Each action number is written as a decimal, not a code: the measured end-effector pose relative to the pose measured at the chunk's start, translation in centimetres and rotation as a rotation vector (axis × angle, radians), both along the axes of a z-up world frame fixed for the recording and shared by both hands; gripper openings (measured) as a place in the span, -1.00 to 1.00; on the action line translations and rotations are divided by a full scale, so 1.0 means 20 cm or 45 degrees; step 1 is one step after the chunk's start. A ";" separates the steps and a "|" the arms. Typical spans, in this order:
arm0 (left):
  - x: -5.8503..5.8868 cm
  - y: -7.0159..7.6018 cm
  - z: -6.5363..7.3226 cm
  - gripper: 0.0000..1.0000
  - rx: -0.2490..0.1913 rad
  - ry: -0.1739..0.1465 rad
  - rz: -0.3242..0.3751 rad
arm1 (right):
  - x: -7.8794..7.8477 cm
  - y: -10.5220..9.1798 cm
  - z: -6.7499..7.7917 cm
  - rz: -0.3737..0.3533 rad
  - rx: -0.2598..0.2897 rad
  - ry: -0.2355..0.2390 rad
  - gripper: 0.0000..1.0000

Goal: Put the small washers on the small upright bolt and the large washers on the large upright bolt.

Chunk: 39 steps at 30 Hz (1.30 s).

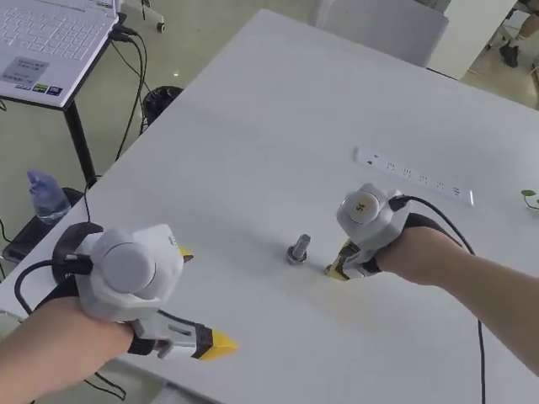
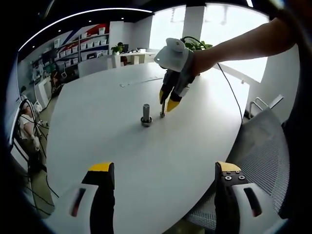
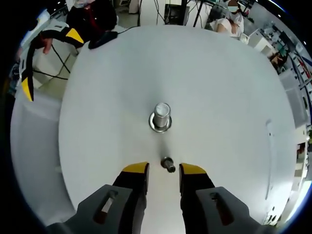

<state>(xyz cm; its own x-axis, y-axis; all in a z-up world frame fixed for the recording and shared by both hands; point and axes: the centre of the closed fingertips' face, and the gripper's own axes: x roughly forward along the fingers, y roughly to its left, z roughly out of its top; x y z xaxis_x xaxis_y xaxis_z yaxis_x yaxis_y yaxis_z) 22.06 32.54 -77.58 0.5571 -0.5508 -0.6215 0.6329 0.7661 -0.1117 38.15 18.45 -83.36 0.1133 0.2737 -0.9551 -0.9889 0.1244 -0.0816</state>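
A white power strip lies on the white table. Left of the table, an open laptop rests on a stand, with a plastic bottle lower down.

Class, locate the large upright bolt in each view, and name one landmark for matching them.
Head view: the large upright bolt stands near the middle, just left of the right gripper.
Left gripper view: bolt slightly left of centre, beside that gripper.
Right gripper view: bolt dead centre, beyond the jaws.
Shared landmark: the right gripper.
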 end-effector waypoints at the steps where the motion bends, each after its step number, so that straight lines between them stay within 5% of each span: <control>1: 0.00 0.00 0.00 0.69 -0.001 0.000 -0.004 | 0.00 -0.01 0.01 -0.007 0.002 -0.003 -0.48; 19: -0.03 0.00 0.09 0.74 -0.019 0.005 -0.029 | -0.04 -0.05 0.23 -0.170 0.243 -0.029 -0.27; 27: -0.04 -0.02 0.13 0.76 -0.019 -0.001 -0.026 | -0.04 -0.12 0.41 -0.294 0.505 -0.097 -0.15; 39: -0.03 0.00 0.16 0.77 -0.067 -0.005 0.006 | -0.17 -0.25 0.51 -0.408 0.686 -0.115 0.08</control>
<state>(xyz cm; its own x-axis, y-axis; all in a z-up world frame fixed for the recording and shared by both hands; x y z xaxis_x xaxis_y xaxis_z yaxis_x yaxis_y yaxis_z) 21.46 32.53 -74.30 0.5621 -0.5797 -0.5898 0.6297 0.7623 -0.1492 34.83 13.48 -73.17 0.3428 0.6525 -0.6758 -0.8878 0.4601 -0.0061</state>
